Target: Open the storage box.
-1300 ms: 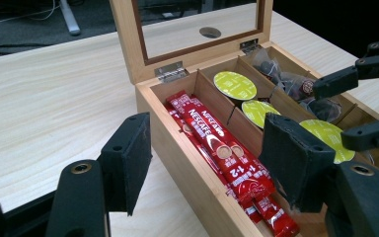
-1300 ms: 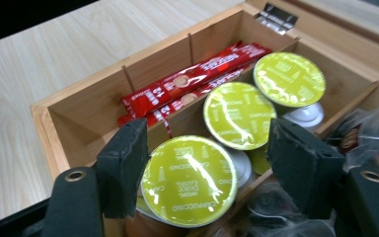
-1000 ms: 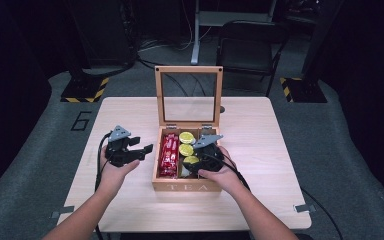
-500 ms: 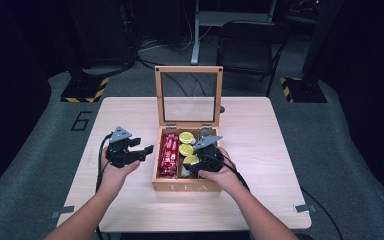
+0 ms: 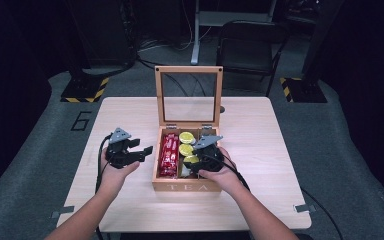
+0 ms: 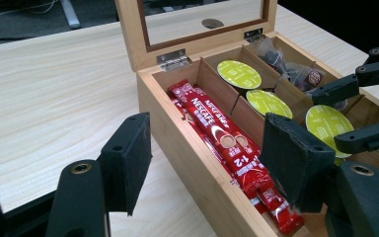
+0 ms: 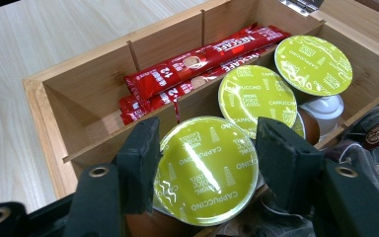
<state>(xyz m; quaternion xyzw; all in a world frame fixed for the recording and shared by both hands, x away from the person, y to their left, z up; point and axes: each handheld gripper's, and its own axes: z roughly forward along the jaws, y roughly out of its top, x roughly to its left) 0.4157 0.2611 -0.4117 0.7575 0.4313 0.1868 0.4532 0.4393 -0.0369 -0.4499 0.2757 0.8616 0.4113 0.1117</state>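
An open wooden tea box (image 5: 186, 187) stands mid-table with its glass lid (image 5: 188, 95) upright. Red Nescafe sachets (image 7: 202, 57) fill its left compartment. Three green-lidded cappuccino capsules lie in the middle one. My right gripper (image 7: 207, 143) reaches into the box and its jaws have just been closing; both pads now press the sides of the nearest capsule (image 7: 205, 170). From the left gripper view that capsule (image 6: 328, 123) sits between the right gripper's jaws. My left gripper (image 6: 207, 148) hovers open beside the box's left wall, nothing between its pads.
Clear-wrapped tea bags (image 7: 375, 133) lie in the box's right compartment. Two more capsules (image 7: 256, 98) (image 7: 313, 64) sit just behind the gripped one. Bare light wooden tabletop (image 5: 260, 135) surrounds the box. A dark chair (image 5: 247, 47) stands beyond the table.
The right gripper's jaws have drawn in around the nearest capsule. Both hands and the box have stayed where they were.
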